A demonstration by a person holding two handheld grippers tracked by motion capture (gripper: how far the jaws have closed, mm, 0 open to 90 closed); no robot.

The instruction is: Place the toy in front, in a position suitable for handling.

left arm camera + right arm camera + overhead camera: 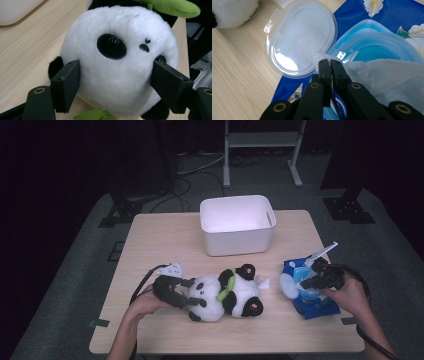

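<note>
1. High view: plush panda (227,292) lies at table (165,237) front, centre; left gripper (186,292) at its head; right gripper (306,281) over blue wipes pack (312,306); white bin (237,225) behind.
2. Left gripper view: jaws clamp the panda's head (120,62) from both sides.
3. Right gripper view: jaws pressed together, pinching a wipe (384,72) beside the open lid (299,47).

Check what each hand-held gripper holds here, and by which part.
The left hand-held gripper clamps the plush panda by the sides of its head. The right hand-held gripper pinches the edge of a wet wipe.
</note>
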